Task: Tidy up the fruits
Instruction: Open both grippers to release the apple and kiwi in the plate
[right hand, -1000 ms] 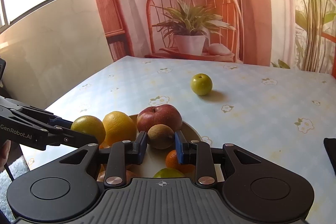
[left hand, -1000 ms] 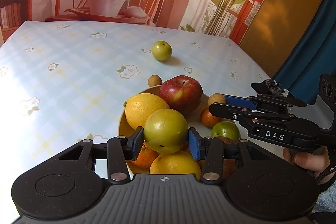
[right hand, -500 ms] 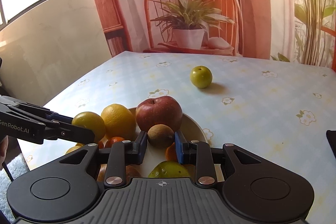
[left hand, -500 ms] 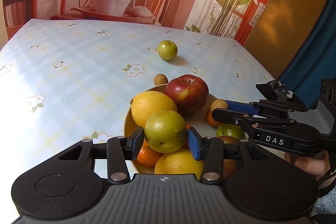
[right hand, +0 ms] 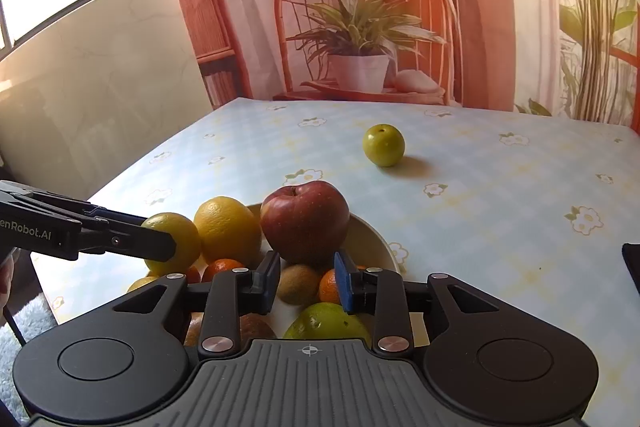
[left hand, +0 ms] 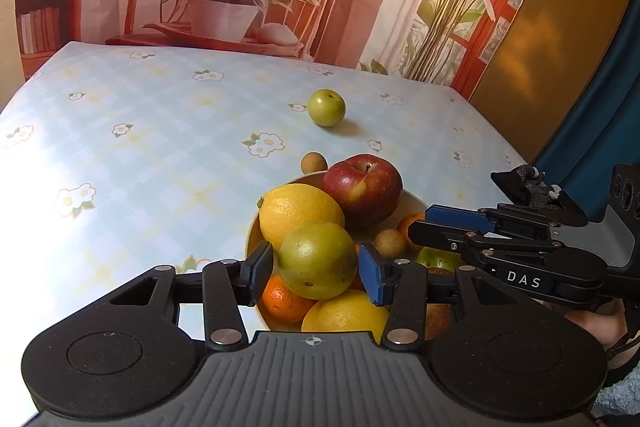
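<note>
A cream bowl (left hand: 412, 201) holds a red apple (left hand: 362, 189), a yellow orange (left hand: 300, 209), small oranges and other fruit. My left gripper (left hand: 316, 267) has its jaws slightly parted around a green-yellow citrus (left hand: 318, 259) resting on the pile, with small gaps at both pads. My right gripper (right hand: 307, 281) is open above a brown kiwi (right hand: 298, 283) lying in the bowl (right hand: 370, 239); it also shows in the left wrist view (left hand: 448, 223). A green apple (left hand: 326, 107) sits alone on the table, also in the right wrist view (right hand: 383, 145).
A small tan fruit (left hand: 313, 163) lies on the flowered tablecloth (left hand: 160, 147) just behind the bowl. A printed backdrop with a chair and plant (left hand: 228, 3) stands behind the table. A wall (right hand: 100, 87) lies left; the table edge (left hand: 496, 143) is at right.
Both grippers have opened: the left has let go of the green-yellow citrus on the pile, the right has released the kiwi into the bowl. Both cameras pulled back and up slightly.
</note>
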The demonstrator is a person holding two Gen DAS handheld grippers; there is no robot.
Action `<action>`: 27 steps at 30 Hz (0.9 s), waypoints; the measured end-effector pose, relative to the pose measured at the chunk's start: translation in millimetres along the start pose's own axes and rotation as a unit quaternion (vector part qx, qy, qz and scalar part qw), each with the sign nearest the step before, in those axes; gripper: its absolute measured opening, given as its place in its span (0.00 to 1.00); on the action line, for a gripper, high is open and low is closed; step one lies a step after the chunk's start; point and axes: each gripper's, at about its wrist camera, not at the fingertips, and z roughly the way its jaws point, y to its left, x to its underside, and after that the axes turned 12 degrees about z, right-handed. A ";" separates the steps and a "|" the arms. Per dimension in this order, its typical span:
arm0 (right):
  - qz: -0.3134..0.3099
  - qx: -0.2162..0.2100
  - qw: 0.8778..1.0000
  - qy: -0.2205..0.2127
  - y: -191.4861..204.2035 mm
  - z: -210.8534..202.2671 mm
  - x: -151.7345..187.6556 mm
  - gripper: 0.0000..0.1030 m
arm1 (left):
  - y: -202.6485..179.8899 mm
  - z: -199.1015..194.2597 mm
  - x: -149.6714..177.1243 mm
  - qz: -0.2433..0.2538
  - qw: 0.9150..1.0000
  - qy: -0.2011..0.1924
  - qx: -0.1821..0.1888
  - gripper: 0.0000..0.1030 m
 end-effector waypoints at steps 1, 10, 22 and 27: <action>0.000 0.000 1.000 -0.001 0.1 -0.4 0.2 0.28 | 0.2 -0.6 0.1 -0.002 1.000 -0.001 -0.001 0.48; 0.001 0.003 1.000 -0.009 0.0 -5.6 -0.3 0.28 | 0.7 -6.2 1.2 -0.011 1.000 -0.014 -0.007 0.48; 0.000 0.009 1.000 -0.021 -1.7 -13.8 -4.3 0.28 | 3.6 -13.8 -0.6 -0.018 0.999 -0.032 -0.014 0.48; 0.001 0.017 0.999 -0.027 -6.4 -16.9 -12.7 0.28 | 8.8 -16.0 -7.9 -0.013 0.999 -0.039 -0.027 0.48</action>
